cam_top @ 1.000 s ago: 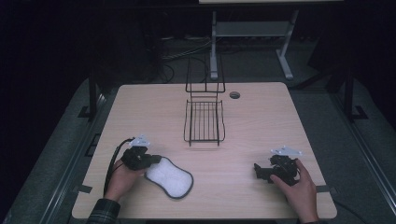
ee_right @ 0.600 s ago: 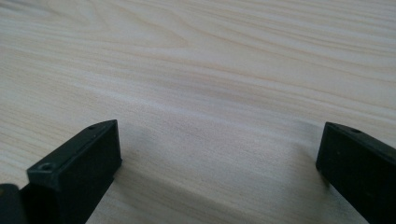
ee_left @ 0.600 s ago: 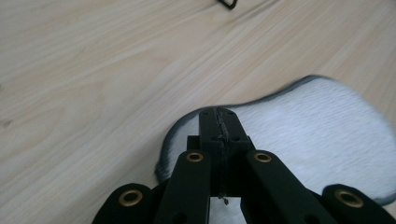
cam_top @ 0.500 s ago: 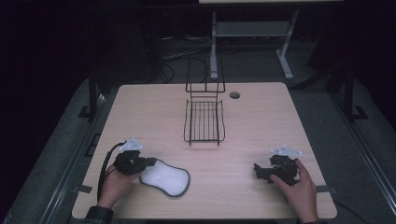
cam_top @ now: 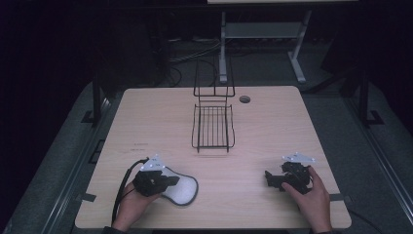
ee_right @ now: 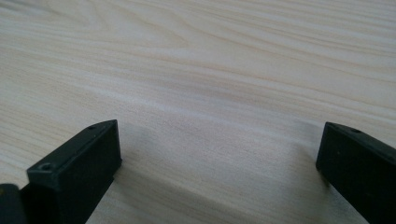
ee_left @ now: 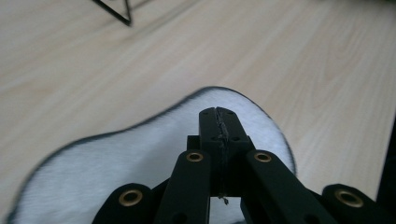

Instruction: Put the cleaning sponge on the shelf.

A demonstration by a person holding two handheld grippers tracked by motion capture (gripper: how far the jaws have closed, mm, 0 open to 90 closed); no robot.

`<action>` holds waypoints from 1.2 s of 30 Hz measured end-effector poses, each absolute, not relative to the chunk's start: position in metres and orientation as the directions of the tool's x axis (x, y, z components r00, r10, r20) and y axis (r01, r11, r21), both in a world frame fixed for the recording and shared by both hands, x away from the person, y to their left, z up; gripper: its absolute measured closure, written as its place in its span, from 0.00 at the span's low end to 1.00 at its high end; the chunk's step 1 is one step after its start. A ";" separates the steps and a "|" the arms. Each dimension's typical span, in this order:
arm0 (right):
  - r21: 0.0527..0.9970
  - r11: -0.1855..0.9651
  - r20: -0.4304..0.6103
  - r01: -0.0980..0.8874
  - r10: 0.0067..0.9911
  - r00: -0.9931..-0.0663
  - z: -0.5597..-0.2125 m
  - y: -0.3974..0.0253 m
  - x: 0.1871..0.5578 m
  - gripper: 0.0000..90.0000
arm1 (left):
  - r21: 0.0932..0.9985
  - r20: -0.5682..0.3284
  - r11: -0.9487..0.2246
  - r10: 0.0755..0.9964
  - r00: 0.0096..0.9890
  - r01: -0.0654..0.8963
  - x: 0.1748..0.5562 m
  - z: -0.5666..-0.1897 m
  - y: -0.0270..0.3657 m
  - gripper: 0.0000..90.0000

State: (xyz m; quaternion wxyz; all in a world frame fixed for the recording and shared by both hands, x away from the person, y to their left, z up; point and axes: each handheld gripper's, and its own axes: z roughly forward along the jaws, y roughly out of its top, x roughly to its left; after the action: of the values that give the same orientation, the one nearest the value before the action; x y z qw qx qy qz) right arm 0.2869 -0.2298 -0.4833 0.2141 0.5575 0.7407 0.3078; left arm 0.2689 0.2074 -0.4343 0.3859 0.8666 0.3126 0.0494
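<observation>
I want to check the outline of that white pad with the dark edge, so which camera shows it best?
The high view: the white pad lies flat on the table with most of its outline visible beside the left gripper. The left gripper view shows it close but blurred and cropped, with the shut gripper over it. The right gripper view shows bare tabletop.

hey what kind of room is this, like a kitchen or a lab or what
Probably a lab or recording workspace, not a kitchen: a bare wooden table in a dark room, loose cables on the floor behind it, and a person holding the left gripper and right gripper.
</observation>
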 end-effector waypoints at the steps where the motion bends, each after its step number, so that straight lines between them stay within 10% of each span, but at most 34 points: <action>1: 0.695 0.190 0.025 0.694 0.957 -0.288 -0.483 -0.230 0.287 0.00 | 0.688 -0.163 -0.520 0.569 0.806 0.506 0.267 -0.438 0.202 1.00; 36: 0.694 0.191 0.025 0.694 0.957 -0.288 -0.483 -0.230 0.287 0.00 | 0.640 -0.127 -0.561 0.596 0.793 0.525 0.322 -0.443 0.176 1.00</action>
State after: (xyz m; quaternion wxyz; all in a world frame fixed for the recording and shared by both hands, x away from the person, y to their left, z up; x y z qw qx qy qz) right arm 0.2870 -0.2299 -0.4833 0.2140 0.5571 0.7413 0.3073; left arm 0.3219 0.1758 -0.4428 0.3439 0.8820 0.3179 0.0520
